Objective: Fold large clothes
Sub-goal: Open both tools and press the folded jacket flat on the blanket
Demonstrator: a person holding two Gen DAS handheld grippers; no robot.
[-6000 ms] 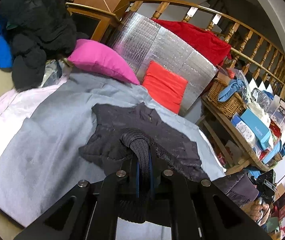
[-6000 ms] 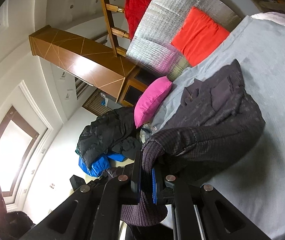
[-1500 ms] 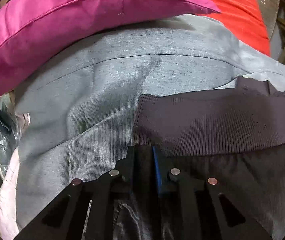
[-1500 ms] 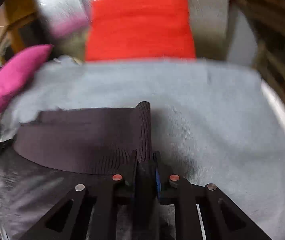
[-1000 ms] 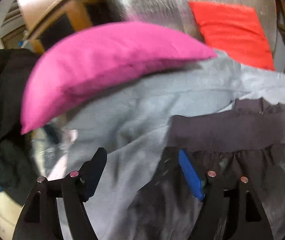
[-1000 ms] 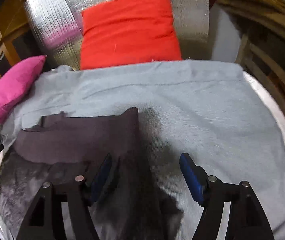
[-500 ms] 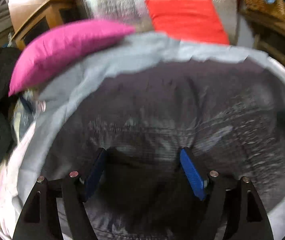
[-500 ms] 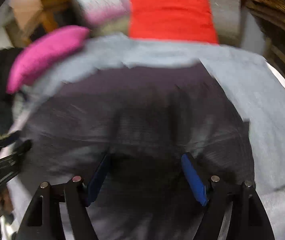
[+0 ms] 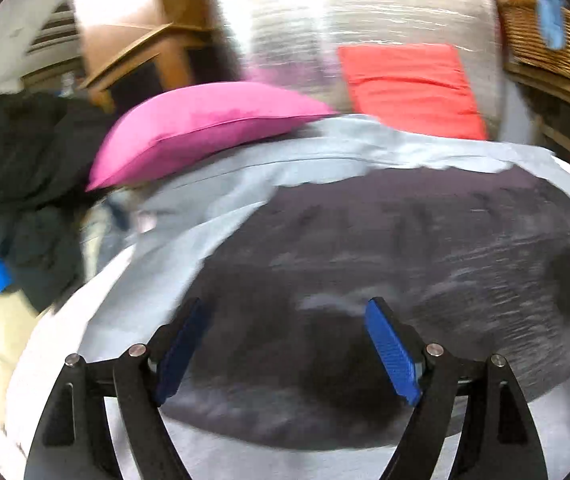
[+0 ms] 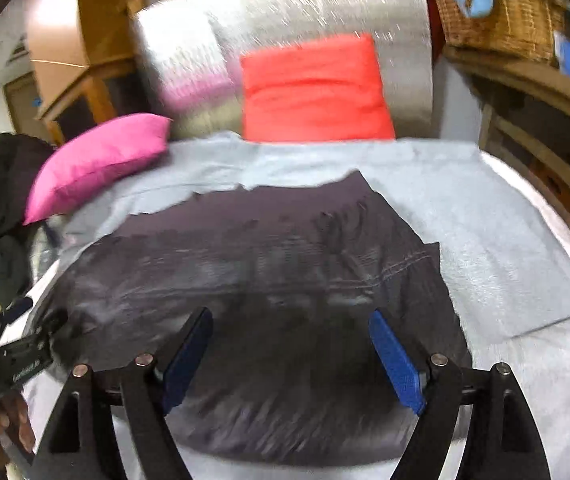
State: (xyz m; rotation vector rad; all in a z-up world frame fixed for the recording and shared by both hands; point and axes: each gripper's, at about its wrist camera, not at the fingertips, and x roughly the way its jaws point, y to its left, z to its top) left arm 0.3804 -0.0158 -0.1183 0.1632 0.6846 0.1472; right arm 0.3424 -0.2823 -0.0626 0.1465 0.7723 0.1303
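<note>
A dark grey garment [image 9: 425, 248] [image 10: 269, 264] lies spread flat on a light grey blanket [image 9: 325, 152] [image 10: 505, 232] over a bed. My left gripper [image 9: 287, 312] hangs above the garment's near part, its jaws still opening, blue pads [image 9: 389, 352] wide apart with nothing between them. My right gripper [image 10: 291, 320] hovers over the garment's near edge, jaws also opening and empty. In the right wrist view the left gripper [image 10: 25, 344] shows at the lower left, held by a hand [image 10: 1, 428].
A pink pillow [image 9: 201, 128] [image 10: 97, 160] and a red pillow [image 9: 409, 88] [image 10: 313, 92] lean at the bed's head against a silver foil panel [image 9: 345, 24]. Dark clothes [image 9: 13, 176] are piled at the left. A wicker basket [image 10: 497, 8] sits on a wooden shelf at the right.
Both grippers let go of the garment's ribbed hem and opened wide. Both then pulled back toward the near side, so the whole garment now lies in view, spread flat.
</note>
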